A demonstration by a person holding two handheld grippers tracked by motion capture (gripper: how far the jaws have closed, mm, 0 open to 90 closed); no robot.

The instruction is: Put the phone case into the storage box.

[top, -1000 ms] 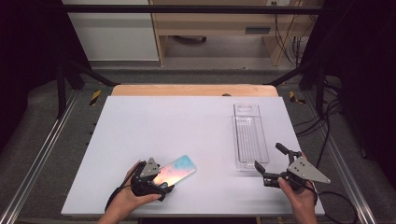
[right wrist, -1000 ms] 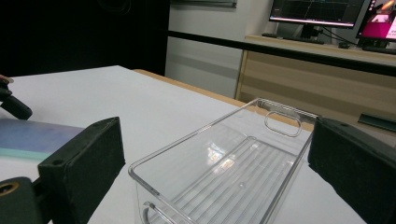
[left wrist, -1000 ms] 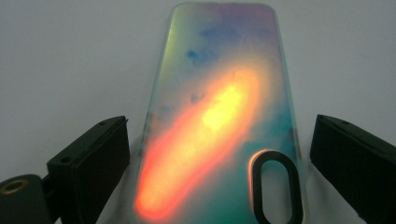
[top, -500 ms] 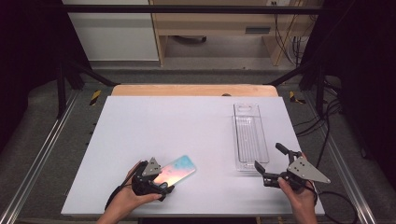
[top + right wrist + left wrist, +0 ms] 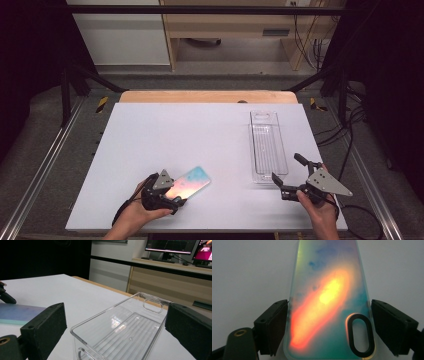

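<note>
While the phone case (image 5: 189,182) lies flat on the white tabletop (image 5: 165,135) near its front edge, left of the middle, the left hand-held gripper (image 5: 176,200) sits at the case's near end with a jaw on either side. In the left gripper view the case (image 5: 329,302) runs away between the two black jaws; its left edge seems to meet the left pad, while a thin gap shows at the right pad, so the jaws, which have just been closing, are not yet clamped on it. The case shows an orange and yellow glow over teal and blue, with a black-ringed oval camera cutout near the right jaw; no brand or writing can be read on it. The right hand-held gripper (image 5: 286,175) stands wide open near the front right corner, holding nothing, just before the near end of a clear tray (image 5: 267,145). In the right gripper view the tray (image 5: 125,327) lies between the spread jaws, untouched, and bears no label.
</note>
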